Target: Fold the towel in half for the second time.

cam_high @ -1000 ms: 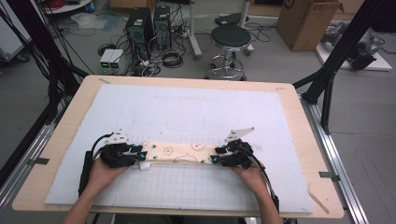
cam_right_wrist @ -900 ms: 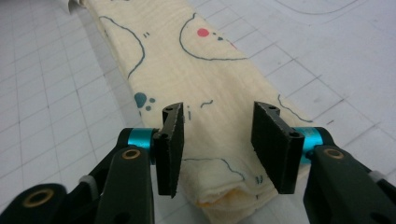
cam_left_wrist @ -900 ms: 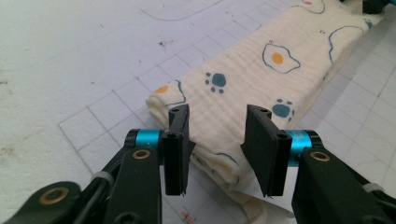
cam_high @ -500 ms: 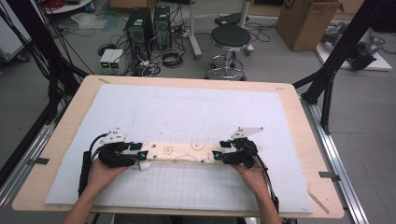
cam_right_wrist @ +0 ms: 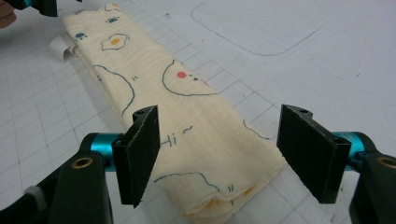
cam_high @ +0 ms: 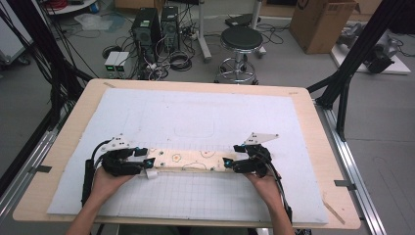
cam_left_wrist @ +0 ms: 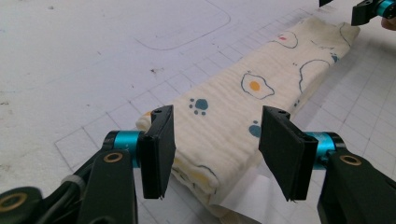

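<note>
A cream cloth (cam_high: 188,160) printed with fried eggs and paw prints lies folded into a long strip on the white grid mat (cam_high: 195,117). My left gripper (cam_high: 147,164) is at its left end, open, its jaws straddling the cloth's end (cam_left_wrist: 219,140). A white label (cam_left_wrist: 243,193) sticks out from under that end. My right gripper (cam_high: 226,164) is at the other end, open too, with the folded cloth (cam_right_wrist: 205,140) lying between its jaws. Neither pair of jaws presses the fabric.
The mat covers a wooden table (cam_high: 313,127). A rounded rectangle outline (cam_high: 188,122) is drawn on the mat behind the cloth. Beyond the table stand a stool (cam_high: 241,41), computer towers (cam_high: 156,24) and a cardboard box (cam_high: 320,22) on the floor.
Both grippers have stayed at the cloth's ends. The right gripper has shifted slightly, its grey plate turning a little.
</note>
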A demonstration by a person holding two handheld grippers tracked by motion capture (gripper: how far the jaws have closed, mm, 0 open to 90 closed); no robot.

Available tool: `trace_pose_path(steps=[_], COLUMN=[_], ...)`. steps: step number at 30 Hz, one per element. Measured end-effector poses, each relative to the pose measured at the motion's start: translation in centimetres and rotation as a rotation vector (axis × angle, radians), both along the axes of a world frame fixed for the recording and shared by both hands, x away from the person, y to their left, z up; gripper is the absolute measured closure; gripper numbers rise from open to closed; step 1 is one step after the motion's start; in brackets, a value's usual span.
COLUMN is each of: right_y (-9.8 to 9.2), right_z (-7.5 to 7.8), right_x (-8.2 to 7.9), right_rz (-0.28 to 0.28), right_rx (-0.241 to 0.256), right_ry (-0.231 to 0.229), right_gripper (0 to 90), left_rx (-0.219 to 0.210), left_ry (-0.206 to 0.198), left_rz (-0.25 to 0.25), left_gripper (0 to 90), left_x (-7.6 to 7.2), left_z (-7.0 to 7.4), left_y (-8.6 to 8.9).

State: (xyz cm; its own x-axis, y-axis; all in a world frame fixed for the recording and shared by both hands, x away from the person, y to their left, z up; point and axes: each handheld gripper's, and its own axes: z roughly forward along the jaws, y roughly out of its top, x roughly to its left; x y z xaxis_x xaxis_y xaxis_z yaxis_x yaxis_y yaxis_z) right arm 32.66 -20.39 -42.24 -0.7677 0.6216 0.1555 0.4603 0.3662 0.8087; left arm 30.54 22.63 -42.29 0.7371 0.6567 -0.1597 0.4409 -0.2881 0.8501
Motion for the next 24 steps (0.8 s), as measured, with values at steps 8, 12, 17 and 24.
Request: trace_pose_path(steps=[8,12,17,24], right_y=[-0.06,-0.11,-0.11,-0.24], right_z=[0.19,0.21,0.24,0.39], right_x=[-0.13,-0.13,-0.18,-0.36], right_rz=[-0.017,-0.018,-0.019,-0.029], right_rx=[0.001,0.003,0.004,0.003], right_ry=[-0.013,-0.017,-0.012,-0.017], right_gripper=[25.5,24.6,22.8,20.3], left_rx=[-0.007,-0.005,-0.003,-0.018], left_ry=[-0.002,-0.007,-0.007,-0.018], left_rz=[-0.003,-0.004,0.003,0.013], left_gripper=[43.3,42.6,39.6,37.1], left_x=[-0.09,-0.12,-0.18,-0.41], left_z=[0.08,0.11,0.17,0.4], left_y=[0.02,0.03,0.1,0.62])
